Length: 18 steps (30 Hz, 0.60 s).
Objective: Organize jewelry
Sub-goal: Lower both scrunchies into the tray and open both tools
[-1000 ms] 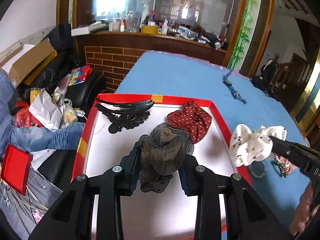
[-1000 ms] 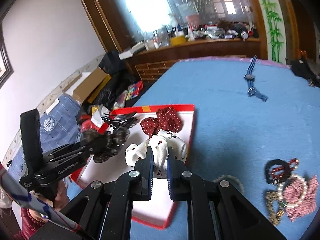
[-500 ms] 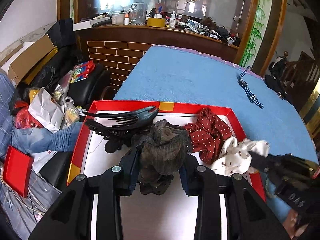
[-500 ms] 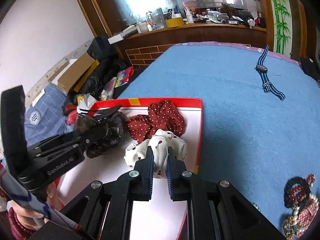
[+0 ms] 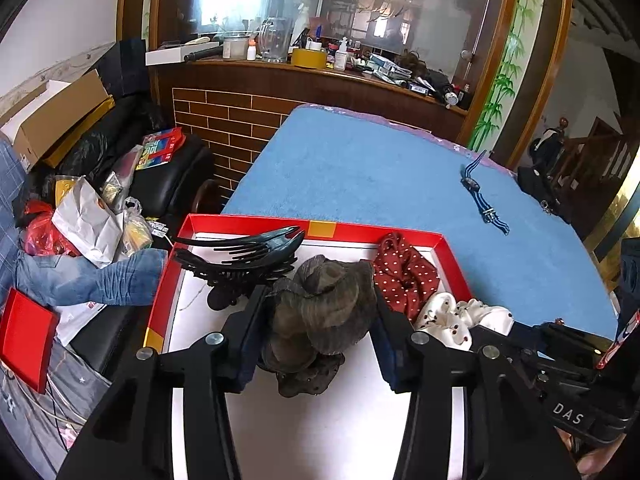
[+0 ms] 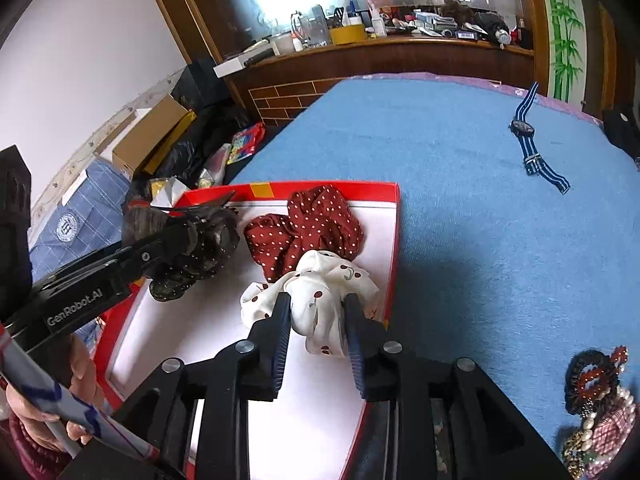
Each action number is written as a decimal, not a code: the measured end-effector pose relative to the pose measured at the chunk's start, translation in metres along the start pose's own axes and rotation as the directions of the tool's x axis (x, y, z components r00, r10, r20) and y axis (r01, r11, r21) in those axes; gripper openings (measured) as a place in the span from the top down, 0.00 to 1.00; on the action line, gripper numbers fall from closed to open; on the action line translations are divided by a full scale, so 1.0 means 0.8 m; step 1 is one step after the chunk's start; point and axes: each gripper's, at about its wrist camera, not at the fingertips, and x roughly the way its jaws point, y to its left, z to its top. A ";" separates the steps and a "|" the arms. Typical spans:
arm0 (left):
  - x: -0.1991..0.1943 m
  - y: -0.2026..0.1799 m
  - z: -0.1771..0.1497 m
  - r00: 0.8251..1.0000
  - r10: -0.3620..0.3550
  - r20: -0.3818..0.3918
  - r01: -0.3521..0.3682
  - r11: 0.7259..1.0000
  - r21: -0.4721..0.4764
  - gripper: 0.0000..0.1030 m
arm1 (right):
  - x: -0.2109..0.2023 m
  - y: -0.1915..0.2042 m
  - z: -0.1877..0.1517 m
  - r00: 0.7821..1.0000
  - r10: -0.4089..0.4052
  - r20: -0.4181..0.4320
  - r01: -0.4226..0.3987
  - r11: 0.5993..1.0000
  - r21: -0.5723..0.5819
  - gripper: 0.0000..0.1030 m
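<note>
Both scrunchies are being dropped in the red tray [image 5: 450,256]. The left hand-held gripper [image 5: 316,320] is spread around the brown scrunchie [image 5: 320,308], and the right hand-held gripper [image 6: 316,320] is spread around the white scrunchie [image 6: 320,296]. Next, probably lift away and fetch the far watch [image 6: 528,140].

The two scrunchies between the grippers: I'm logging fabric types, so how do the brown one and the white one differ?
The brown scrunchie is dark and sheer-looking; the white scrunchie is pale and printed with red cherries. The brown one sits between the left gripper's fingers, the white between the right gripper's. Both are over the red-rimmed tray.
</note>
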 end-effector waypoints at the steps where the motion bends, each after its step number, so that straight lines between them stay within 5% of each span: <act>1: -0.002 -0.001 0.000 1.000 -0.001 0.001 0.001 1.000 0.003 0.54 | -0.003 0.000 0.000 1.000 0.001 0.005 -0.001 1.000 0.002 0.66; 18: -0.007 0.000 0.006 1.000 0.005 -0.008 -0.005 1.000 -0.024 0.34 | -0.079 -0.027 -0.012 0.994 0.052 0.094 -0.058 0.996 0.064 0.58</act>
